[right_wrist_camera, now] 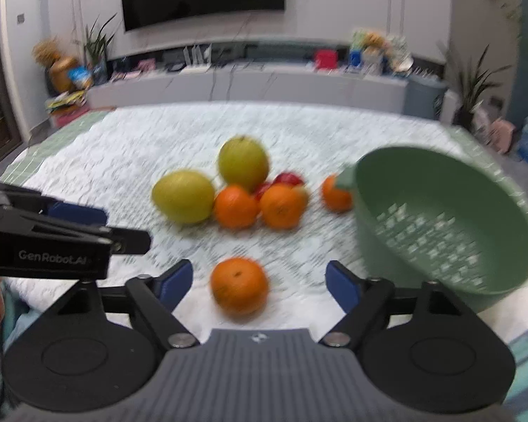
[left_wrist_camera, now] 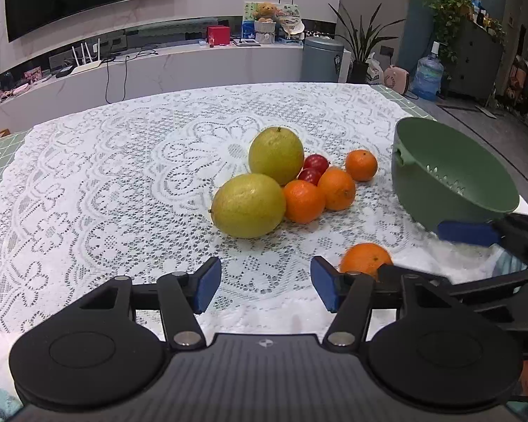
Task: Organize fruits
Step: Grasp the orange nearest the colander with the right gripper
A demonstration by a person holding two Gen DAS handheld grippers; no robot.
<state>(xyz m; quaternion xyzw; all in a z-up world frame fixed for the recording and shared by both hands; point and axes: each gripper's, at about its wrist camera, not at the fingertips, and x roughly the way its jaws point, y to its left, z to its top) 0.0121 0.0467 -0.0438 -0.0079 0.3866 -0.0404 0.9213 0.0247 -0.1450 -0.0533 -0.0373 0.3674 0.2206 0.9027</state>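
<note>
Fruit is piled mid-table: two large yellow-green citrus (left_wrist_camera: 276, 154) (left_wrist_camera: 248, 205), three oranges (left_wrist_camera: 304, 201) and two small red fruits (left_wrist_camera: 315, 163). A lone orange (right_wrist_camera: 238, 290) lies nearer, between the blue pads of my right gripper (right_wrist_camera: 258, 283), which stands open with gaps on both sides of the orange. In the left wrist view that orange (left_wrist_camera: 366, 258) sits to the right of my left gripper (left_wrist_camera: 265, 286), which is open over bare lace with nothing in it. A green colander bowl (left_wrist_camera: 450, 176) (right_wrist_camera: 440, 218) stands empty at the right.
A white lace cloth (left_wrist_camera: 123, 183) covers the table, with green matting at its edges. The right gripper (left_wrist_camera: 410, 249) reaches in beside the bowl. Beyond the far edge are a TV shelf (left_wrist_camera: 193, 56), a bin and plants. The right wrist view is motion-blurred.
</note>
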